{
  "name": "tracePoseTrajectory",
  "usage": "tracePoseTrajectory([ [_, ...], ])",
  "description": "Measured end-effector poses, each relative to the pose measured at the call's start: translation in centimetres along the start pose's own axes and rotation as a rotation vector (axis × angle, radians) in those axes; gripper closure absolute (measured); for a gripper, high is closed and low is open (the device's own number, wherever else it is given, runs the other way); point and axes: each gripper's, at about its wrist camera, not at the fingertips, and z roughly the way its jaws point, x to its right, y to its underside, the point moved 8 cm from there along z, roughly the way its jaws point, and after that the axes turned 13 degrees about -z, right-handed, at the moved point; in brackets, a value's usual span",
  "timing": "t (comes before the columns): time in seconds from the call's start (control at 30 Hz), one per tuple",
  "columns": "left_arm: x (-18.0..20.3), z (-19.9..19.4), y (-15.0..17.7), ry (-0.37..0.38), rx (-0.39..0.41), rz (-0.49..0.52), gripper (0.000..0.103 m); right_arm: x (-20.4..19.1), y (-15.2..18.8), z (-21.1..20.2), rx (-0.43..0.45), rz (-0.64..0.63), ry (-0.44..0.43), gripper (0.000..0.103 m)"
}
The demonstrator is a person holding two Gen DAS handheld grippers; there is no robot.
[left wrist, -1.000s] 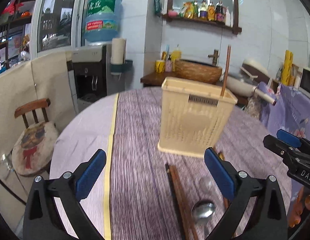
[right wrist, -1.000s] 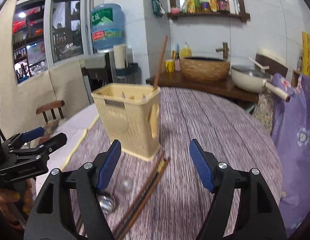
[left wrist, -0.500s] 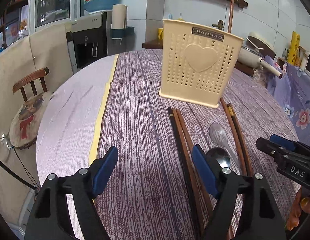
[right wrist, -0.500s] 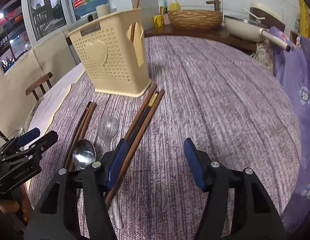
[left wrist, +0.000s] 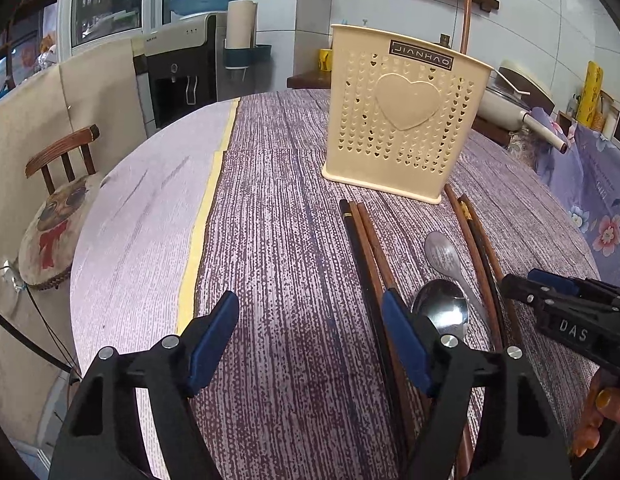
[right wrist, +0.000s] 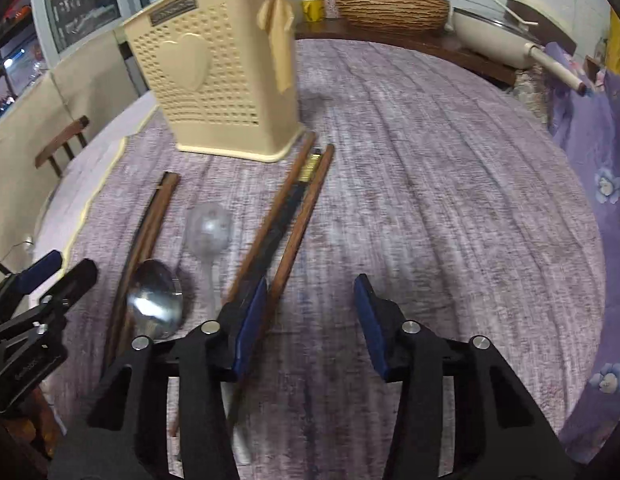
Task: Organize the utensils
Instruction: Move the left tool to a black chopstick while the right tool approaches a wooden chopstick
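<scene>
A cream perforated utensil holder [left wrist: 405,120] [right wrist: 218,72] stands on the purple tablecloth with one brown chopstick [left wrist: 465,20] upright in it. In front lie a left bundle of chopsticks [left wrist: 361,248] [right wrist: 150,220], a metal spoon [left wrist: 441,312] [right wrist: 156,304], a clear plastic spoon [left wrist: 441,256] [right wrist: 210,232] and a right bundle of chopsticks [left wrist: 477,236] [right wrist: 294,200]. My left gripper [left wrist: 310,312] is open over bare cloth, its right finger above the left bundle. My right gripper [right wrist: 311,292] is closing low over the right bundle; the outermost brown stick runs just inside its left pad, not pinched.
A wooden chair [left wrist: 58,160] with a cushion stands beyond the table's left edge, a water dispenser [left wrist: 182,72] behind it. A woven basket [right wrist: 389,8] and a pan [right wrist: 497,36] sit on the far counter. Flowered purple cloth [right wrist: 589,140] hangs at the right.
Both grippers sank toward the table and tipped downward, so the utensils now fill the views. Both jaws narrowed, the right one more and still between the last two frames.
</scene>
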Motion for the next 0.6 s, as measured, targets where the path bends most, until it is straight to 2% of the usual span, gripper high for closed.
tracePoseTrajectory([
  [0.17,-0.1,0.1,-0.1,0.001,-0.006,-0.005,0.03,0.9,-0.2,-0.3,0.019,0.033,-0.015,0.062],
  [0.6,1.4,1.1,1.2,0.027,-0.08,0.032,0.044,0.5,-0.2,0.6,0.012,0.005,0.006,0.063],
])
